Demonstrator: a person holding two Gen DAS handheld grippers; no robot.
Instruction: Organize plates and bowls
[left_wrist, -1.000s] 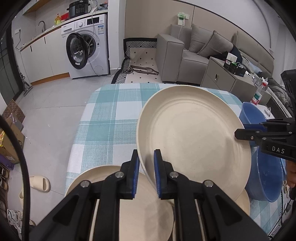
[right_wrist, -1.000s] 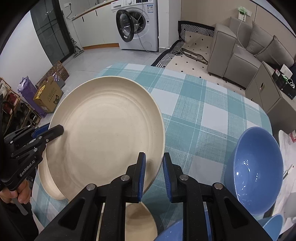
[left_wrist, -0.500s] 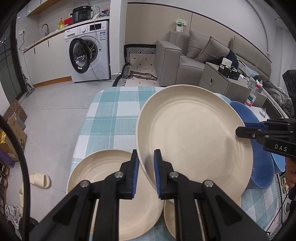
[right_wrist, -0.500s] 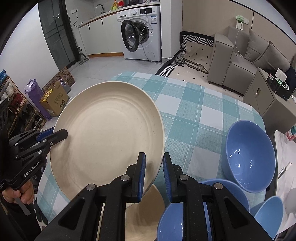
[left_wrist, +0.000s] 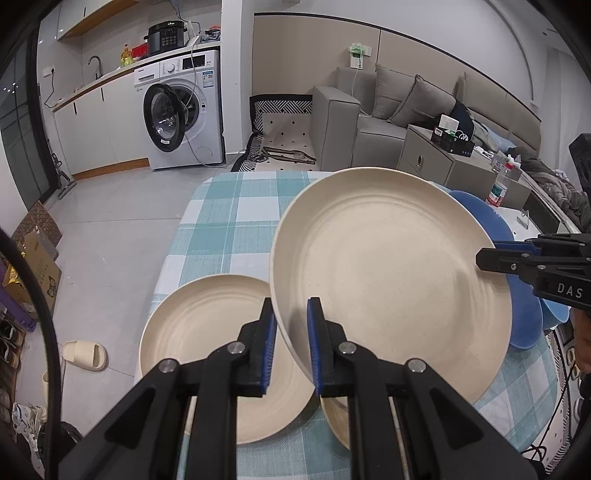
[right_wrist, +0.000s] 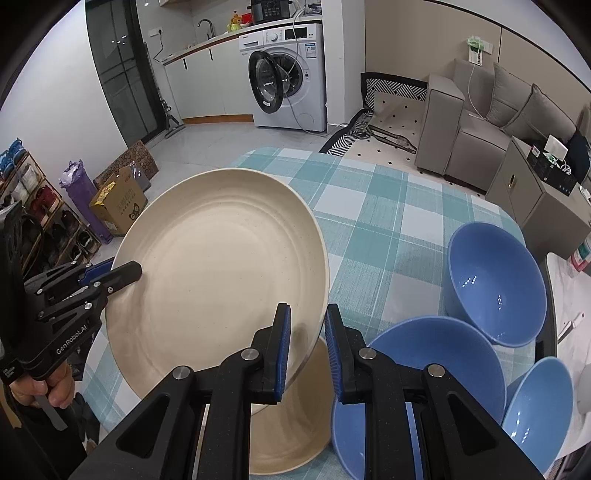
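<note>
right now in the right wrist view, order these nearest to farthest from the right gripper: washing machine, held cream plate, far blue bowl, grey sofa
1. held cream plate: its rim sits between the right gripper fingers, to the left.
2. far blue bowl: on the table, to the right.
3 and 4. washing machine, far left across the floor, and grey sofa, far right: too close to call.

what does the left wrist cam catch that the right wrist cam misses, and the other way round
Only the left wrist view shows a second cream plate lying flat on the table, and a slipper on the floor. Only the right wrist view shows three blue bowls, the farthest standing alone, plus a shoe rack. Both show the lifted cream plate, with the left gripper and the right gripper at opposite rims, and the checked tablecloth.
</note>
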